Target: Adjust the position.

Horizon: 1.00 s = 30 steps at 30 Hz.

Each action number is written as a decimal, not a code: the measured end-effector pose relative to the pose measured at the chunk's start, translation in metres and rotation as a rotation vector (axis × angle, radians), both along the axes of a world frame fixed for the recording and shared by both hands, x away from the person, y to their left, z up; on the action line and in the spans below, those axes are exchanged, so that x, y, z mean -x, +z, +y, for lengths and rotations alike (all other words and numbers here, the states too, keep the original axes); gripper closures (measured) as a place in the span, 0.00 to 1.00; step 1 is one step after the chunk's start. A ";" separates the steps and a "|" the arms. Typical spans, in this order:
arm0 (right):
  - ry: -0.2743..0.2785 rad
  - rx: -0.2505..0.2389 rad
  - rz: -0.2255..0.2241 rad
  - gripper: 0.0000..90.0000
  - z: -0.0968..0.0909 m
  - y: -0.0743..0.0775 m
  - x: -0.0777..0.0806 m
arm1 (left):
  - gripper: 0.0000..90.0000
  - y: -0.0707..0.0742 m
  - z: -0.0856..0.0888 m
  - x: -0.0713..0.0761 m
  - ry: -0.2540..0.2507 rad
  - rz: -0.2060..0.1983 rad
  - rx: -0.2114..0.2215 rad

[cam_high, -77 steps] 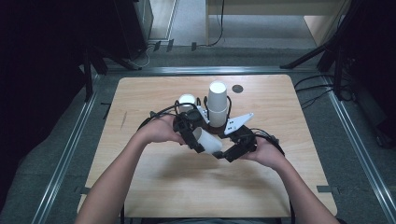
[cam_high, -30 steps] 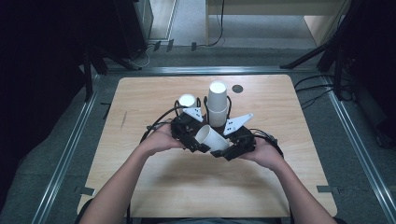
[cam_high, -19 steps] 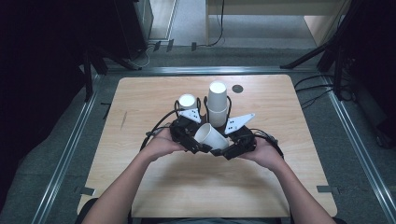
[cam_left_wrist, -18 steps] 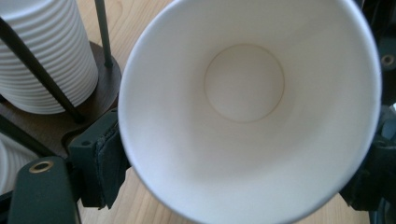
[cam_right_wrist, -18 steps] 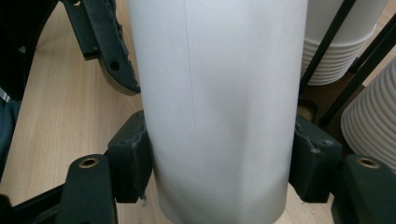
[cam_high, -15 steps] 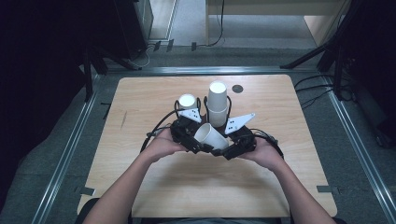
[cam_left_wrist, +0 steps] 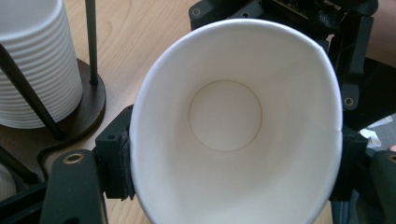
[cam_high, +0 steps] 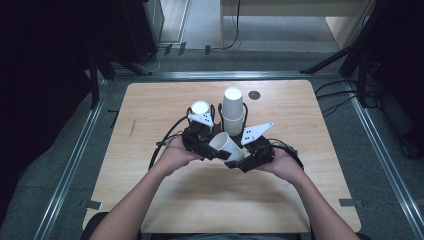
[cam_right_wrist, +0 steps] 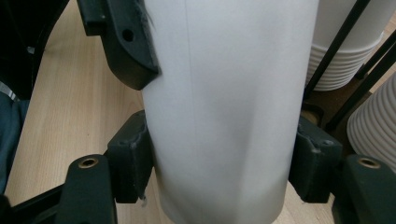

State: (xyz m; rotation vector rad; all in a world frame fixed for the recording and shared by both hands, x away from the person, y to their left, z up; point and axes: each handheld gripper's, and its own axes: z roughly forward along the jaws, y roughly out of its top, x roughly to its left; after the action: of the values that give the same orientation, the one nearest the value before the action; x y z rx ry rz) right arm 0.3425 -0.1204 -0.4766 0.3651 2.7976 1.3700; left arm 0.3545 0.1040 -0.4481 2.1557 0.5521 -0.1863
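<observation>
1. Paper cup (cam_high: pixel 226 145): plain white, empty, tapered; a flat round base is visible inside it in the left gripper view (cam_left_wrist: pixel 233 126).
2. Pose: lying tilted, held clear above the wooden table, open mouth toward the person's left.
3. State: rim pressed out of round into an oval at the mouth; wall smooth in the right gripper view (cam_right_wrist: pixel 224 116).
4. Location: just in front of the cup stacks in their wire holder.

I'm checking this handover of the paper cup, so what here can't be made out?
- Paper cup outside and base: left gripper view looks into its mouth.
- Cup's rim and base: cut off by the right gripper view's edges.
- Cup stacks: count too small in the high view, cropped in the gripper views.
- Holder base: partly hidden by the cup.
</observation>
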 end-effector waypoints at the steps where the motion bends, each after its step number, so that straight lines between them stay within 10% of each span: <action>1: 0.001 0.003 -0.002 0.36 0.000 0.000 0.000 | 0.27 0.000 0.000 0.000 -0.005 0.011 -0.009; 23: -0.061 0.065 0.108 0.19 -0.012 0.001 0.000 | 0.28 0.010 0.011 -0.003 0.013 -0.019 -0.098; 30: -0.110 0.093 0.104 0.19 -0.018 0.003 0.001 | 0.28 0.008 0.012 -0.002 0.002 -0.057 -0.201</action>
State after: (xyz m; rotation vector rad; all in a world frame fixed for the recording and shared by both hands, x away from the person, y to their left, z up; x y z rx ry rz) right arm 0.3419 -0.1384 -0.4731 0.5942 2.8615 1.2279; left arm 0.3561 0.1162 -0.4406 2.3470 0.5605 -0.0699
